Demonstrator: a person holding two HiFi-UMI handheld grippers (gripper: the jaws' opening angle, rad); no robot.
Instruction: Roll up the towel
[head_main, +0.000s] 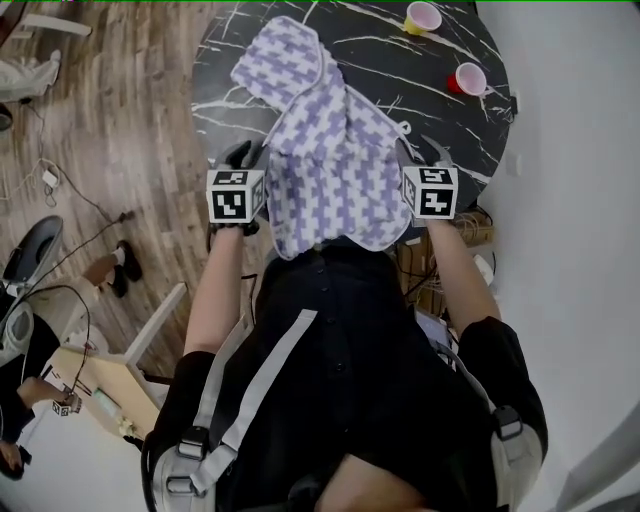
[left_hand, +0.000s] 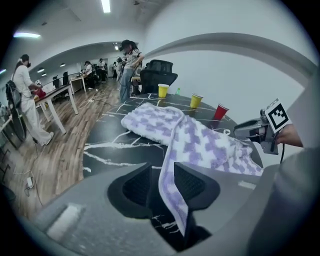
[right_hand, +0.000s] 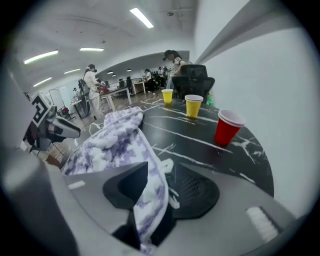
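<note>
A white towel with a purple check (head_main: 330, 150) lies loosely bunched on the round black marble table (head_main: 400, 70), its near edge hanging over the rim toward me. My left gripper (head_main: 252, 156) is at the towel's near left corner. In the left gripper view its jaws (left_hand: 162, 182) stand apart with the towel edge (left_hand: 172, 170) hanging between them, resting on the right pad only. My right gripper (head_main: 420, 150) is at the near right corner. Its jaws (right_hand: 160, 182) are also apart, with the towel (right_hand: 150, 190) draped loosely against the left pad.
A red cup (head_main: 468, 78) and a yellow cup (head_main: 422, 17) stand at the table's far right; a second yellow cup (right_hand: 167, 95) stands farther back. A white wall runs along the right. People, desks and a black chair (left_hand: 157, 70) fill the room beyond.
</note>
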